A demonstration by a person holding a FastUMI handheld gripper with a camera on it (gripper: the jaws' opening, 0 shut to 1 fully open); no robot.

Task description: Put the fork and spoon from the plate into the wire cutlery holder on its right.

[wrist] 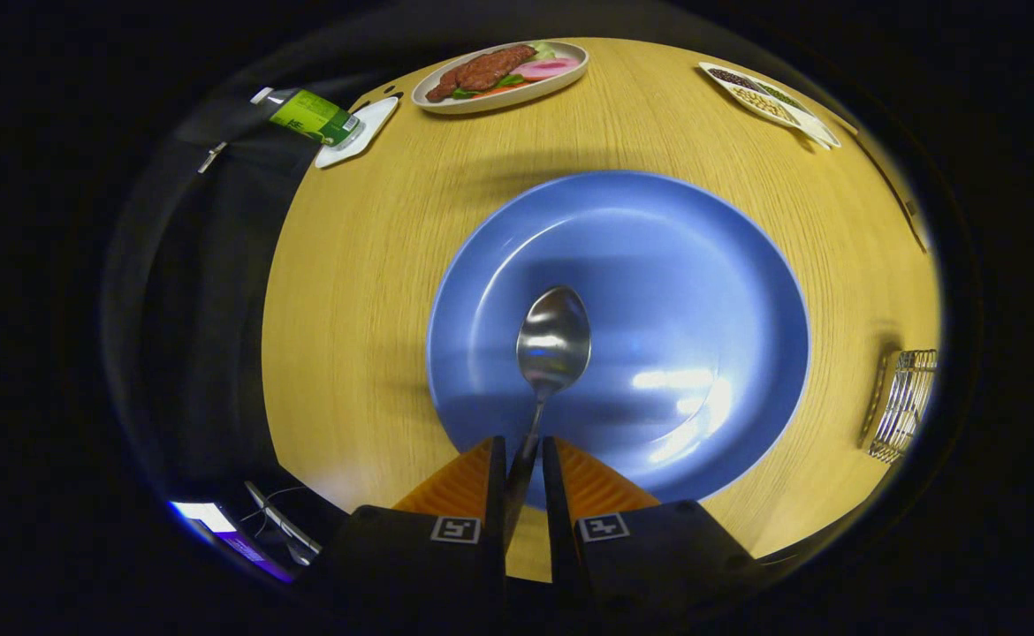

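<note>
A steel spoon [553, 340] points ahead over the blue plate [729, 265], bowl forward, and its handle runs back between my fingers. My gripper [524, 452] is shut on the spoon's handle, with both fingers pressing its sides. The plate lies on the wooden table just beyond the fingers and holds nothing else that I can see. The wire cutlery holder [904, 404] stands at the table's right side, well to the right of the plate.
Beyond the blue plate sit an oval plate of food [504, 74] and a white divided dish of beans [769, 95]. A green bottle [312, 116] lies on a white coaster at the far left. The table edge drops off to the left into dark floor.
</note>
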